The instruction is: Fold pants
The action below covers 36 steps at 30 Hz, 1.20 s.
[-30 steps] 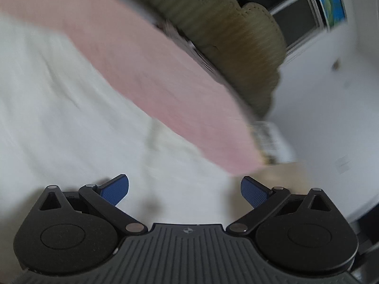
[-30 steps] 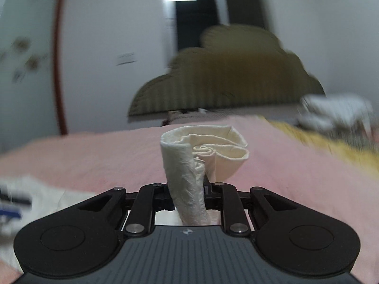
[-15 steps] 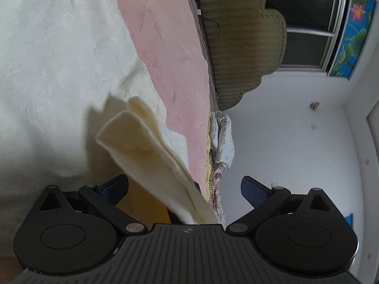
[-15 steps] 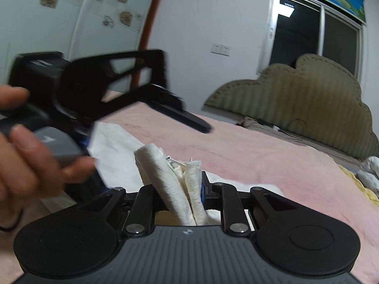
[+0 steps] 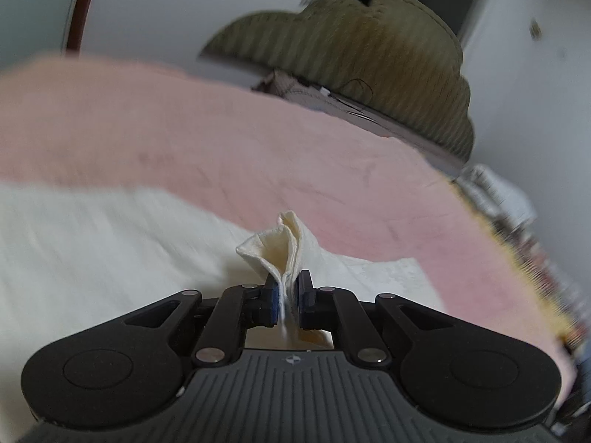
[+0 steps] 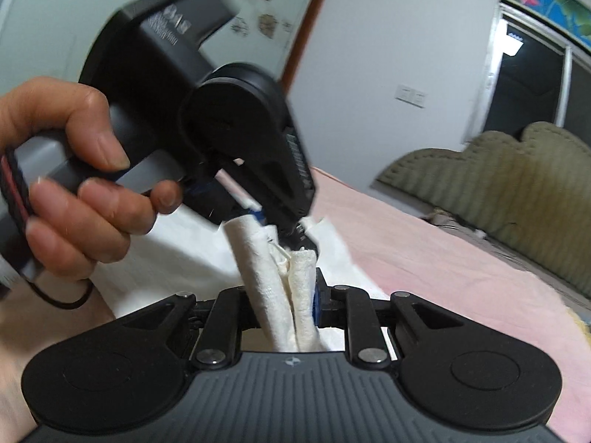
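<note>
The cream pants are being pinched at the lower centre of the left wrist view, where the jaws of the left gripper are closing on a thin folded edge that is sticking up between the blue pads. The rest of the garment is lying spread across the lower left of that frame on the pink bedcover.

In the right wrist view, a thicker bunch of the same fabric is being clamped at the lower centre by the right gripper, with the fingers drawn together around rolled layers. The left gripper is being held just above it by the person's hand at the left of the frame.

Several risks are being judged likely. Only a narrow edge is being caught on the left, so it could slip free when tension is applied. The two tools are being worked very close together, so a collision is possible. Bunched layers on the right could be carried into the fold as wrinkles.
</note>
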{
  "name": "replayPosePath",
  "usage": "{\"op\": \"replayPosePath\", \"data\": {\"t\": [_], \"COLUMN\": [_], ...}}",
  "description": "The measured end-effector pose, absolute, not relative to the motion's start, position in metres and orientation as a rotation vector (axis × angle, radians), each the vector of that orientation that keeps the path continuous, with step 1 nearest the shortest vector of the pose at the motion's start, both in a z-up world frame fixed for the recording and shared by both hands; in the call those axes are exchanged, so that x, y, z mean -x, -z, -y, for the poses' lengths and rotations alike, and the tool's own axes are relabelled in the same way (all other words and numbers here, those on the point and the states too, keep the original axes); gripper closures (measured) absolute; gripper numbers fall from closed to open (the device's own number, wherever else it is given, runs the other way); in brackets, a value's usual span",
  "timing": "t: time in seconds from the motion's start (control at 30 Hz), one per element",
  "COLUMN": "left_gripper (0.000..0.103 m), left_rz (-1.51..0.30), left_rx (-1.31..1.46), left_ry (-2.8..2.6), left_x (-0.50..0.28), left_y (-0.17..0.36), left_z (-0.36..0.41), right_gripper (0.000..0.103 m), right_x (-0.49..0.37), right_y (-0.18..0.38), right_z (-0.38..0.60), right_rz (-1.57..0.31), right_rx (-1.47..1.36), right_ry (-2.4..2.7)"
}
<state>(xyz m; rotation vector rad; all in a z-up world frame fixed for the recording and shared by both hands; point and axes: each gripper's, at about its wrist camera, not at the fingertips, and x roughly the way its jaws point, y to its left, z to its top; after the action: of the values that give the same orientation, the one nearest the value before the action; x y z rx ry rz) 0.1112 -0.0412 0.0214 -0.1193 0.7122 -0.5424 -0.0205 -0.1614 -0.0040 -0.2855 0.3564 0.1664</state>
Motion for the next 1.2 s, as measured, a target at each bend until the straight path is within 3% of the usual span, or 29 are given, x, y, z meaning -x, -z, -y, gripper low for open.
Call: {"op": "replayPosePath", "data": {"t": [0.07,0.17,0.27,0.3,0.4,0.63,0.77,0.83,0.93,1.07,1.2], "left_gripper": [0.093,0.076,0.054,0.051,0.052,0.051,0.036,0.029,0.024,0.02,0.011], "left_rz": [-0.68,-0.723,-0.785,-0.77,-0.744,-0.717,-0.702,-0.656,-0.625,-0.664,-0.635], "left_rx": [0.018,-0.063,-0.081,-0.062,-0.059,-0.06,-0.203,-0.308,-0.341,-0.17,-0.28], "left_ry": [0.519,0.462,0.367,0.357,0.296,0.178,0.191,0.183,0.157,0.189,0.196], "left_x": [-0.115,-0.132,-0.141,-0.139,-0.132,-0.109,-0.088,-0.078,-0.069,-0.064,-0.051], "left_y": [-0.022,-0.003,0.02,0.022,0.016,-0.003,0.009,0.017,0.017,0.008,0.024], "left_z": [0.046,0.049,0.033,0.028,0.01,-0.019,-0.01,-0.002,-0.001,-0.015,-0.004], "right_gripper": [0.084,0.083,0.055,0.047,0.035,0.035,0.035,0.036,0.036,0.036,0.036], "right_x": [0.007,-0.018,-0.04,-0.038,-0.014,0.041,0.022,0.017,0.039,0.049,0.046], "right_y": [0.003,0.007,0.019,0.022,0.015,-0.022,-0.005,0.011,0.009,0.009,0.025], "right_z": [0.151,0.137,0.13,0.129,0.132,0.191,0.217,0.21,0.185,0.154,0.122], "right_rz": [-0.362,-0.398,-0.544,-0.555,-0.524,-0.387,-0.535,-0.632,-0.545,-0.45,-0.488], "right_rx": [0.278,0.28,0.255,0.25,0.284,0.082,-0.03,0.001,0.063,0.216,0.329], "right_ry": [-0.193,-0.197,-0.213,-0.213,-0.232,-0.213,-0.114,-0.141,-0.143,-0.174,-0.179]}}
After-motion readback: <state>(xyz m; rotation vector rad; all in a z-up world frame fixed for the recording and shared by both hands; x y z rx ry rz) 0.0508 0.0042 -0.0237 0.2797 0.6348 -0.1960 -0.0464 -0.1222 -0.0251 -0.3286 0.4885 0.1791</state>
